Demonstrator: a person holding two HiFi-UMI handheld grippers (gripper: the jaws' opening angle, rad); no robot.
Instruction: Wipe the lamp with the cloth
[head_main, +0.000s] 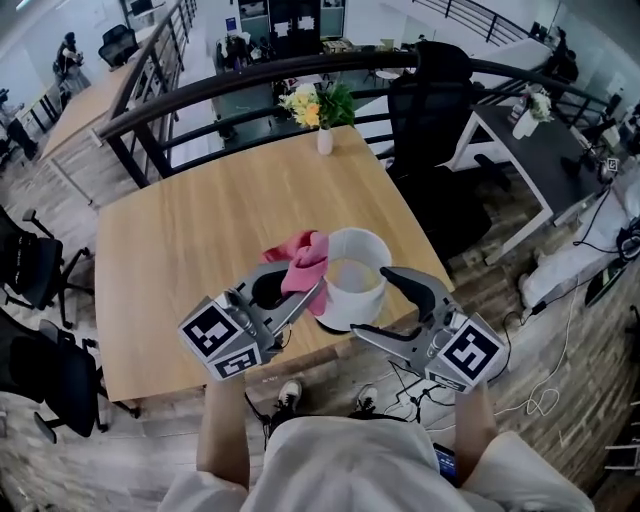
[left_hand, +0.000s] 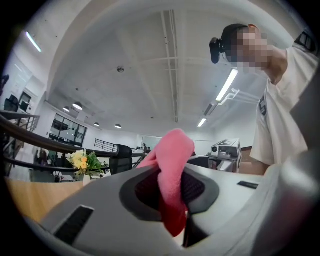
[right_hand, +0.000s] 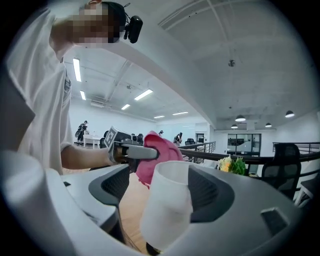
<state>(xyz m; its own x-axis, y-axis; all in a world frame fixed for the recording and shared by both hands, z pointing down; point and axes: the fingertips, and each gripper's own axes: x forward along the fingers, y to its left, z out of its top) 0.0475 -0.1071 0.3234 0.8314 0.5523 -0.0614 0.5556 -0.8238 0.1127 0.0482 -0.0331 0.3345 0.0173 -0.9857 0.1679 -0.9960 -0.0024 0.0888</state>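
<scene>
Lamp (head_main: 355, 278) sits clamped by its side in my right hand-held gripper (head_main: 368, 302) over the surface's (head_main: 180, 250) edge; looks light, thin-walled. Left hand-held gripper (head_main: 312, 292) pinches the soft cloth (head_main: 305, 260) beside it.

Open-plan office, mezzanine level. Wooden worktop (head_main: 180, 250) at centre, flower vase (head_main: 322, 112) at far edge. Black swivel chairs (head_main: 35, 272) left, dark desk (head_main: 535, 155) right, railing (head_main: 250, 80) far side. Ceiling strip lights (left_hand: 227, 86); cables (head_main: 562, 330) on floor right.
</scene>
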